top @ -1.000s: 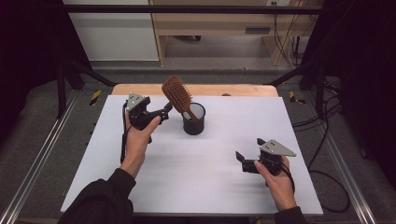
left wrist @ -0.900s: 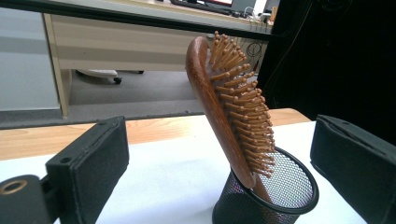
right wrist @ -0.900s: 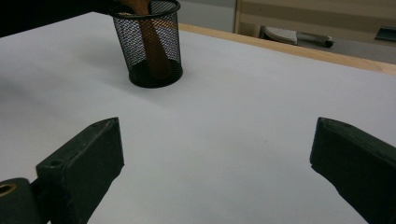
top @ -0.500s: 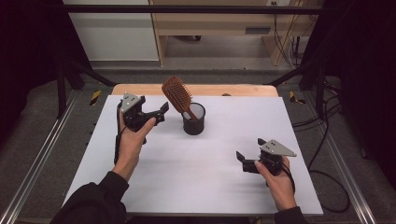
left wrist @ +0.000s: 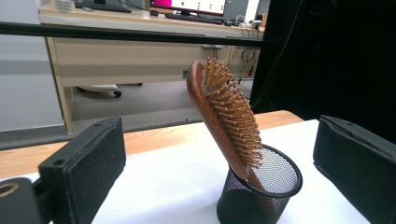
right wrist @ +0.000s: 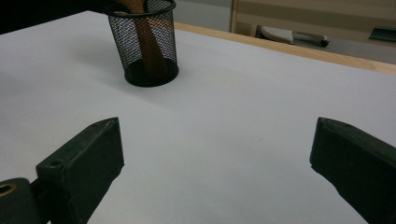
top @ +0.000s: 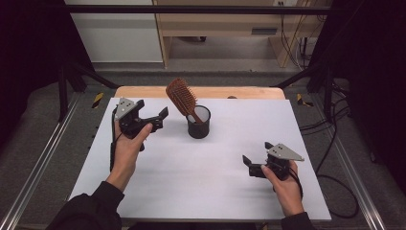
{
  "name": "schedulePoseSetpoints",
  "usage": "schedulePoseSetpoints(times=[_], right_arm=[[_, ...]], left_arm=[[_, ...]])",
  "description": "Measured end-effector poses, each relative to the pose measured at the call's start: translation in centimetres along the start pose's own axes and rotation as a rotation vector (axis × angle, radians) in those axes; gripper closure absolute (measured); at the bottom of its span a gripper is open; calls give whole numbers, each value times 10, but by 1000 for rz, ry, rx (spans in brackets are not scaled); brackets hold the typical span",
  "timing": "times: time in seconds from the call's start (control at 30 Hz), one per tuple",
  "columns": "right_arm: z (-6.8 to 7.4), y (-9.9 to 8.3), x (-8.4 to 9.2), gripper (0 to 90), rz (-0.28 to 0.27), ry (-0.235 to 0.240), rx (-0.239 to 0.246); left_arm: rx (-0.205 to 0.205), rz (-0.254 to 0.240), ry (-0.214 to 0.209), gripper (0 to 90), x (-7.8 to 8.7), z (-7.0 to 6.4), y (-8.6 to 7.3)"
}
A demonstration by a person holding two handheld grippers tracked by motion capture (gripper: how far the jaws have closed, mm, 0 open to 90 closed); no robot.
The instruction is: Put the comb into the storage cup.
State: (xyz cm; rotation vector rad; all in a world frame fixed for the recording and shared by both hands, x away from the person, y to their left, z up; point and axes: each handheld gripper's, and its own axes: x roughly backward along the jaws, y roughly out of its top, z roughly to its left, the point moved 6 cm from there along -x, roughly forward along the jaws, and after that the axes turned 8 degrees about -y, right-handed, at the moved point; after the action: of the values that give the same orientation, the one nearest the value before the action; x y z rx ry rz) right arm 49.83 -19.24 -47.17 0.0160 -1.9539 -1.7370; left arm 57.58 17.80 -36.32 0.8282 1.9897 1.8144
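Observation:
A brown wooden hairbrush [top: 182, 97] stands handle-down in a black mesh cup [top: 198, 125] at the back middle of the white table [top: 201, 182], leaning left with its bristles to the right. My left gripper [top: 153, 109] hovers open just left of the cup, apart from the brush. In the left gripper view the brush [left wrist: 223, 122] and cup [left wrist: 259, 192] sit ahead between the wide jaws of that gripper [left wrist: 219, 140]. My right gripper [top: 257, 154] rests open near the front right, holding nothing. The right gripper view has the cup [right wrist: 145, 43] far ahead of the open gripper [right wrist: 219, 137].
A wooden strip [top: 143, 91] runs along the table's far edge. Metal rails [top: 43, 158] flank the table, with cables [top: 335, 143] on the floor at right. A wooden desk [top: 225, 24] stands beyond the table.
My left gripper has drawn back a little to the left, away from the brush and cup. The brush stays in the cup. My right gripper has not moved.

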Motion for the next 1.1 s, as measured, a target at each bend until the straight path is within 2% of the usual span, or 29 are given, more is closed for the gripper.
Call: schedulePoseSetpoints(times=[0.1,0.37,0.6,0.83,1.0,1.1], right_arm=[[0,0,0,31,-1,0,-6],[-1,1,1,31,-11,-3,-7],[-3,0,1,31,-9,-9,-7],[-2,2,2,31,-21,-4,-13],[-3,6,5,35,-37,0,-44],[-6,12,8,42,-53,-8,-79]], left_arm=[[-25,-3,6,24,5,2,2],[-39,-19,9,22,25,9,6],[-37,-28,15,20,45,20,5],[-39,-51,28,20,68,30,11],[-53,-59,25,20,85,36,15],[-70,-71,42,16,99,42,18]])
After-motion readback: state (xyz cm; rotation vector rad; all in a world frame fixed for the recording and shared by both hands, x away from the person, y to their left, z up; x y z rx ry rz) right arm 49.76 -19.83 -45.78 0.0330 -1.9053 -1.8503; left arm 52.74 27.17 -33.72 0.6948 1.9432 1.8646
